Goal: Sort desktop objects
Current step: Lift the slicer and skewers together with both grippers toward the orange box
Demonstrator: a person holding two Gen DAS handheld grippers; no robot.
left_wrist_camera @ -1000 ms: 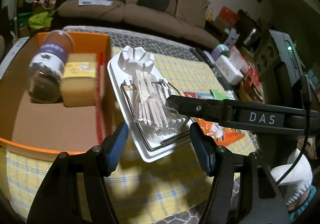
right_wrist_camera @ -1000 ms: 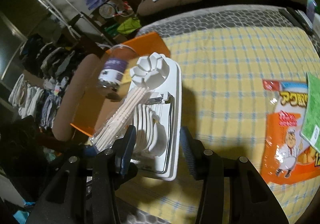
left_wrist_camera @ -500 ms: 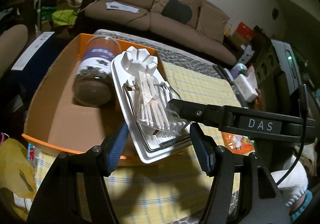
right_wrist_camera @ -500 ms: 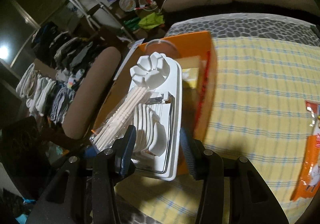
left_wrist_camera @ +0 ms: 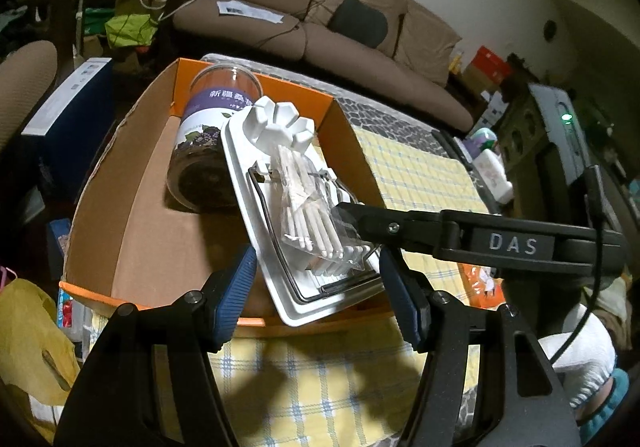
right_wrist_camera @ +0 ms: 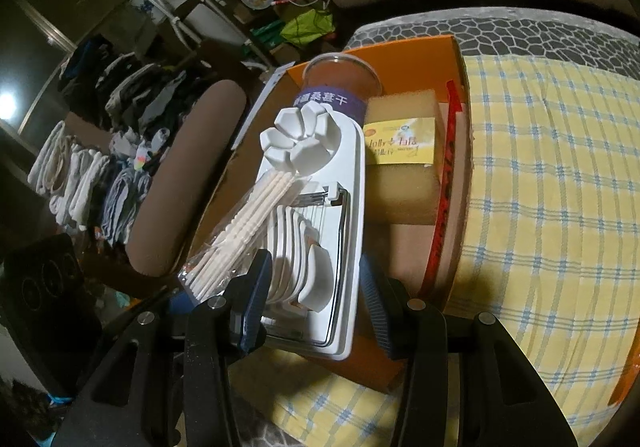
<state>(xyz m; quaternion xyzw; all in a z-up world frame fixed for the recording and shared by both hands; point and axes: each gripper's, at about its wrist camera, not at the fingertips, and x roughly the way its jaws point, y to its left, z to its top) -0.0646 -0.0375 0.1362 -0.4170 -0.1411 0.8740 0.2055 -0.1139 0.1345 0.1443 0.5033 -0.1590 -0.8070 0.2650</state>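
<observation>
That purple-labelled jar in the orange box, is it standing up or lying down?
Lying down: the jar rests on its side in the orange box, its round end facing the camera.

Slicer point(left_wrist_camera: 256, 183) white, thin steel wires; swab pack point(left_wrist_camera: 308, 215) clear with white sticks; box point(left_wrist_camera: 132, 215) orange outside, plain brown card inside, red strip on one wall; jar point(left_wrist_camera: 208, 127) purple label, white characters, dark contents, clear lid; sponge point(right_wrist_camera: 404, 159) tan with yellow wrapper; cloth point(right_wrist_camera: 552, 167) yellow with blue-and-white check; mat point(right_wrist_camera: 520, 31) under it grey with dark hexagon outlines; left gripper point(left_wrist_camera: 320, 295) black, blue ribbed pads; right gripper point(right_wrist_camera: 312, 307) same, grey "DAS" lettering on its side; glove point(left_wrist_camera: 580, 363) white, teal cuff; sofa point(left_wrist_camera: 320, 19) brown, one dark cushion; snack bag point(left_wrist_camera: 480, 283) orange.
</observation>
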